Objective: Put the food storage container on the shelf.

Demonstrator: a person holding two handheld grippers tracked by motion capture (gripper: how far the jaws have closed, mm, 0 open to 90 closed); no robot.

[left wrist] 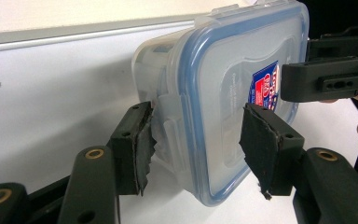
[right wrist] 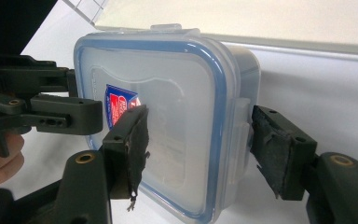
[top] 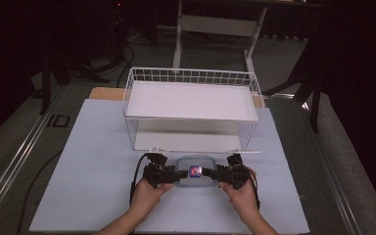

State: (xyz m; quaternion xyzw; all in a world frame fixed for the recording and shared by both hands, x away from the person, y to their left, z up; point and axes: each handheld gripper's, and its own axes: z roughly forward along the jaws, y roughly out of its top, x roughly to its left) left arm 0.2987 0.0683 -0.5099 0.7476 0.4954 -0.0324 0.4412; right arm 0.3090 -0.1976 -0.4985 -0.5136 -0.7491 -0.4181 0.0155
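Note:
A clear plastic container (top: 196,172) with a blue-rimmed snap lid and a red and blue label lies on the white table, just in front of the wire basket. My left gripper (top: 177,176) straddles its left end. One pad (left wrist: 140,144) touches the side clip and the other pad (left wrist: 261,149) hangs over the lid (left wrist: 219,93). My right gripper (top: 214,175) straddles the right end of the container (right wrist: 177,116). Its pad (right wrist: 272,149) sits a little off the clip, and its other pad (right wrist: 135,140) is above the lid. Both grippers look open.
A white wire basket (top: 192,78) with two white shelves stands behind the container, its open front towards me. The pale board (top: 88,161) stretches to either side. A white stand's legs (top: 178,44) and dark cables lie on the floor beyond.

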